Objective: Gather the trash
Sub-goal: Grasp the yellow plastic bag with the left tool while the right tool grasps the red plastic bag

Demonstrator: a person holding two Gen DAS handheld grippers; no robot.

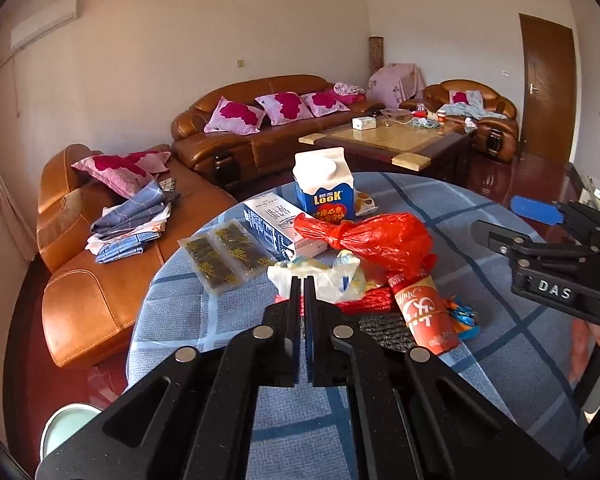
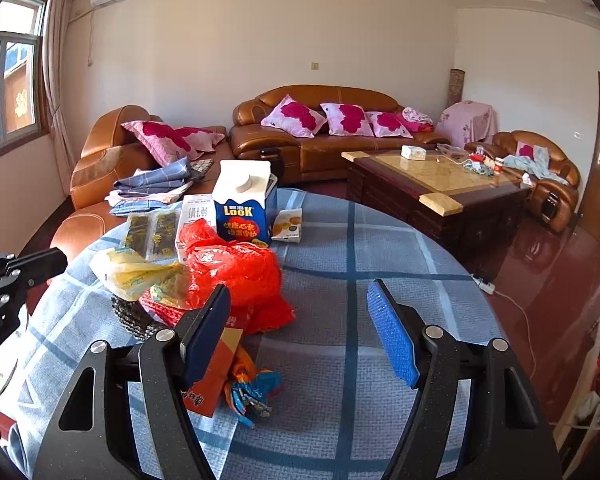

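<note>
Your 2 wrist cameras sit low at the table's (image 1: 500, 360) near edge, tilted down, facing the sofa (image 2: 332, 132) wall. The left looks from the table's left side, the right from its right; both share the trash pile (image 1: 380, 240), close up.

Bright daylight from window (image 2: 10, 80); floor (image 2: 540, 256) glare; strong fisheye bending, dark vignette corners; sharp focus.

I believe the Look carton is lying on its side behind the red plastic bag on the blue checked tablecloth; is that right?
Not quite: the Look carton stands upright, its round cap on the sloped top, as the right wrist view shows. It is indeed behind the red plastic bag on the blue checked tablecloth.
</note>
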